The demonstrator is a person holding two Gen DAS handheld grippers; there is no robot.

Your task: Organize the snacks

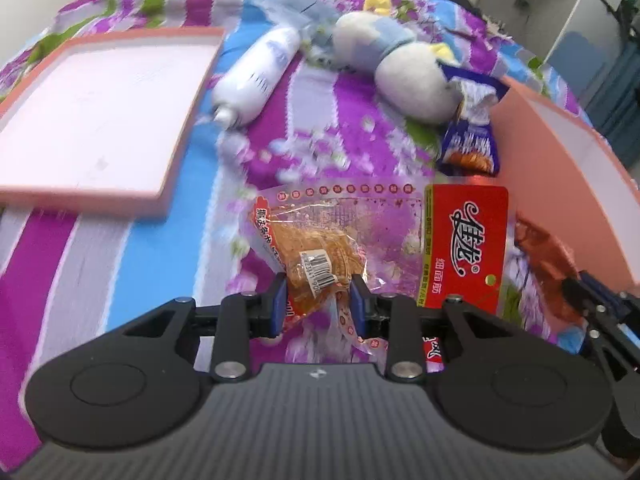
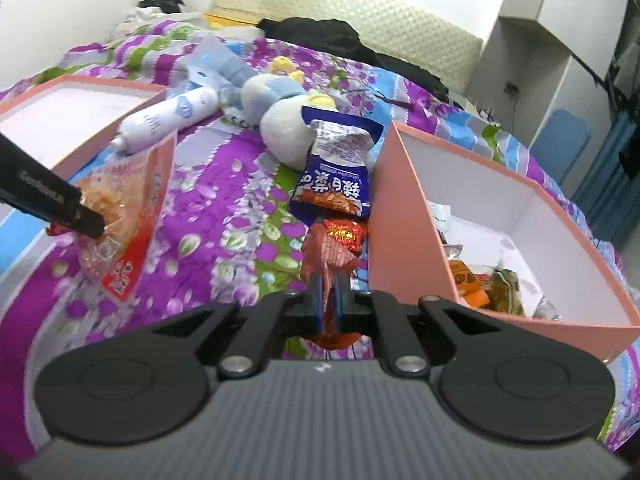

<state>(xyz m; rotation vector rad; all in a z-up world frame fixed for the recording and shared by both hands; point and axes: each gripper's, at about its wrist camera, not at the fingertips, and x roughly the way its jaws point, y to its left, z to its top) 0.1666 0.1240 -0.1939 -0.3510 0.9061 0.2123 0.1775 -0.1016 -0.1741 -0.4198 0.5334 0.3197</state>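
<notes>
A: What's the left gripper point(image 1: 319, 304) got?

B: A clear snack packet point(image 1: 320, 258) with red print along its edge, a flat orange-brown slab inside and a white barcode sticker on it. The blue pads point(image 1: 281, 300) pinch the packet's lower part from both sides, the jaws partly apart around it. In the right wrist view the same packet point(image 2: 124, 208) hangs off that gripper's black finger, lifted above the purple floral bedspread point(image 2: 224, 184).

A: And the right gripper point(image 2: 329, 300)?

B: Nearly closed on a crinkled red-orange foil wrapper point(image 2: 334, 248), which sticks up between the pads, just beside the outer wall of the pink box point(image 2: 404, 240).

A: What's in that box?

B: A few wrappers lie on its white floor, one orange; the rest are too small to name.

A: Other snacks?

B: A blue-purple bag point(image 2: 340, 168), torn open at the top, rests against the box wall and a white-and-blue plush toy point(image 2: 280, 120). A flat red packet point(image 1: 466, 240) with black characters lies beside the left gripper's catch.

A: How do the grippers point?

B: Both tilt downward over the bed, the left more steeply. The pink lid point(image 1: 104, 112) lies open side up, well to the left, near a white bottle point(image 1: 256, 76).
</notes>
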